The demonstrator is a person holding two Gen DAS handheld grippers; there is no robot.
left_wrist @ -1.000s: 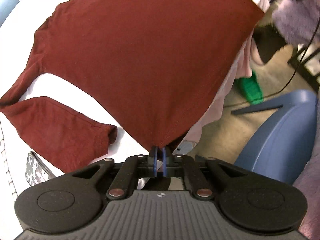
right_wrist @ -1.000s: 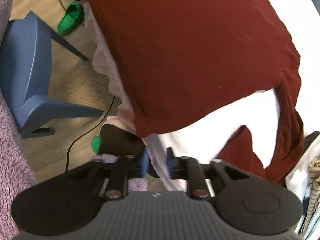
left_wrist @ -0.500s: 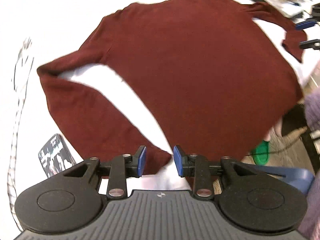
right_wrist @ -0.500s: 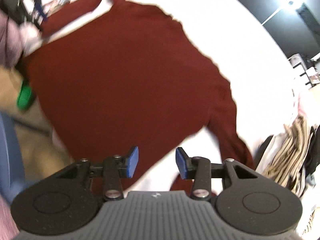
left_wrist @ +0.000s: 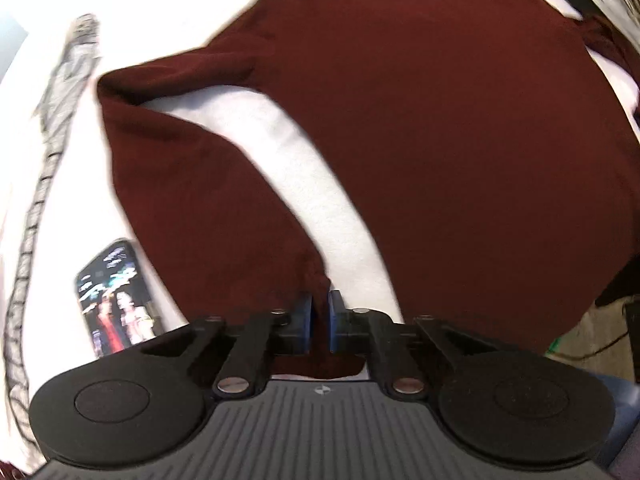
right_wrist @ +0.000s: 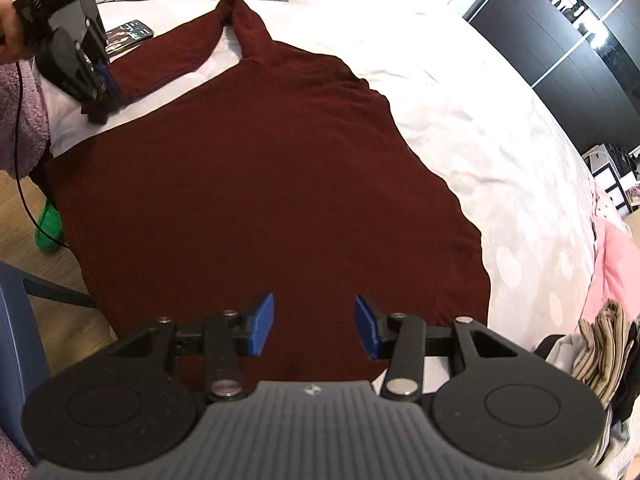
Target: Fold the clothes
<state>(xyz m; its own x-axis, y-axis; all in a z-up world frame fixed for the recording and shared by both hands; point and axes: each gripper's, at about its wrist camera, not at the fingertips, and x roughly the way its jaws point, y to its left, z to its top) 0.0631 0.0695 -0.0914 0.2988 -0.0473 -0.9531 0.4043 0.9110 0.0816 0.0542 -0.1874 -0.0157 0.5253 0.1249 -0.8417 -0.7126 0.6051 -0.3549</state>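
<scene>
Sweater (right_wrist: 260, 184) flat on bed (right_wrist: 460, 92). Left gripper (left_wrist: 319, 312) low at 6 o'clock, pinching sleeve cuff (left_wrist: 316, 280); phone (left_wrist: 114, 294) at 8. Right gripper (right_wrist: 314, 326) level over hem, jaws apart, empty.

The sweater (right_wrist: 260, 184) lies flat on the bed (right_wrist: 460, 92), its hem hanging over the near edge. One sleeve (left_wrist: 192, 184) folds back beside the body, with the phone (left_wrist: 114, 296) just left of its cuff. A pile of clothes (right_wrist: 600, 344) sits at the right.
</scene>
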